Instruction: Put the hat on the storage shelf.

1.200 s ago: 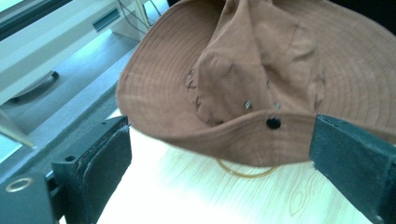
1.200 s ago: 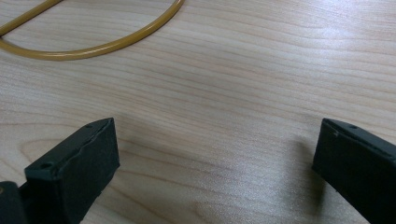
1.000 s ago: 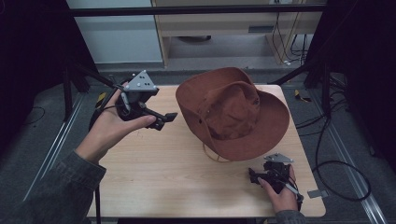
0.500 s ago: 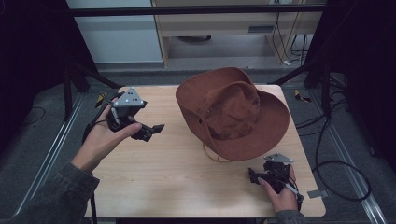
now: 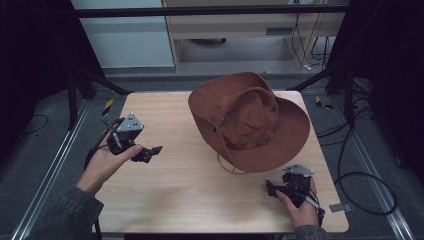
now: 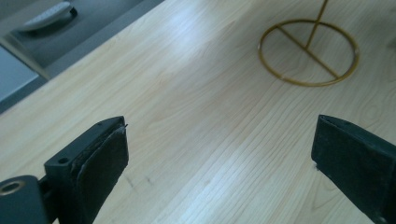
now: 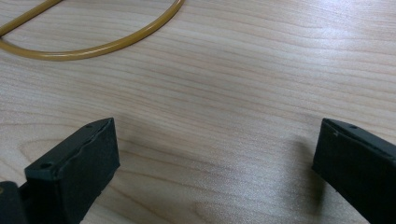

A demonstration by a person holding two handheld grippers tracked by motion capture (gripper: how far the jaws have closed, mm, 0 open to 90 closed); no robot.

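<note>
A brown wide-brimmed hat (image 5: 250,120) rests on a thin gold wire stand (image 5: 227,167) in the right half of the wooden table (image 5: 190,195). My left gripper (image 5: 150,152) is held near the table's left edge, well left of the hat, open and holding nothing. In the left gripper view its jaws (image 6: 224,163) stand wide apart over bare wood, with the stand's ring base (image 6: 308,51) ahead. My right gripper (image 5: 270,187) sits low at the front right, just in front of the hat brim, open (image 7: 215,172) and holding nothing. An arc of the gold ring (image 7: 93,44) lies beyond it.
The table's left edge (image 6: 70,60) runs close by my left gripper, with grey floor past it. Cables (image 5: 360,175) lie on the floor at the right. A pale shelf unit (image 5: 240,25) stands behind the table. Bare wood spans the front middle.
My left gripper has moved away from the hat, toward the person and the table's left edge, and sunk lower. The right gripper and the hat have stayed put.
</note>
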